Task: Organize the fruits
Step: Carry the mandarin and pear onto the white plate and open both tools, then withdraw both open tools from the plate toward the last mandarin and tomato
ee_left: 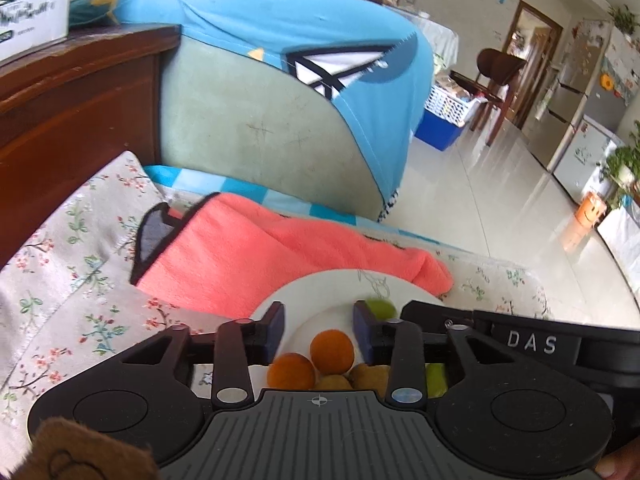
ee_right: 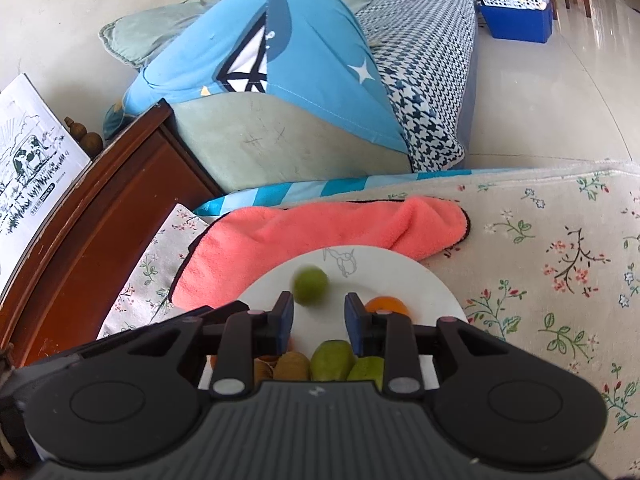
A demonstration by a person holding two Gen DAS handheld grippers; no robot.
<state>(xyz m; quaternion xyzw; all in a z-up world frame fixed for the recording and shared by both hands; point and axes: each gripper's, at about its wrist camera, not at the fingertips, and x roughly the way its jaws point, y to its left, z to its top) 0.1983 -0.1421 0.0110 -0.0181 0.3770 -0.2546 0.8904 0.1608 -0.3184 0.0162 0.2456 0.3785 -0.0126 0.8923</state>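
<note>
The left gripper (ee_left: 319,330) hovers over a white plate (ee_left: 320,292), its two blue-padded fingers (ee_left: 275,330) spread apart with nothing between them. Just below the gap sit two orange fruits (ee_left: 332,351), touching each other, with brownish kiwis (ee_left: 370,376) tucked behind them close to the gripper body. A blurred green fruit (ee_left: 380,307) lies on the plate just past the right-hand finger, not gripped.

The right gripper (ee_right: 319,320) hovers over the same plate from the other side, fingers (ee_right: 285,320) also parted and empty. The blurred green fruit (ee_right: 311,284) sits loose on the plate just ahead of the left-hand pad. An orange fruit (ee_right: 386,305) peeks out behind the right-hand pad. Near the gripper body lie two green fruits (ee_right: 332,360) and brown kiwis (ee_right: 294,365), bunched together.

The plate (ee_right: 400,272) carries a faint line drawing near its far rim and rests on a cream floral cloth (ee_right: 540,248). A coral-pink towel (ee_right: 320,232) with dark edging lies bunched against the plate's far edge. Beyond it stands a pale green sofa arm (ee_right: 280,148) draped with a bright blue blanket (ee_right: 312,48), and a dark wooden side table (ee_right: 100,208) holding a printed white box (ee_right: 28,152). Glossy floor tiles stretch away to the right.
</note>
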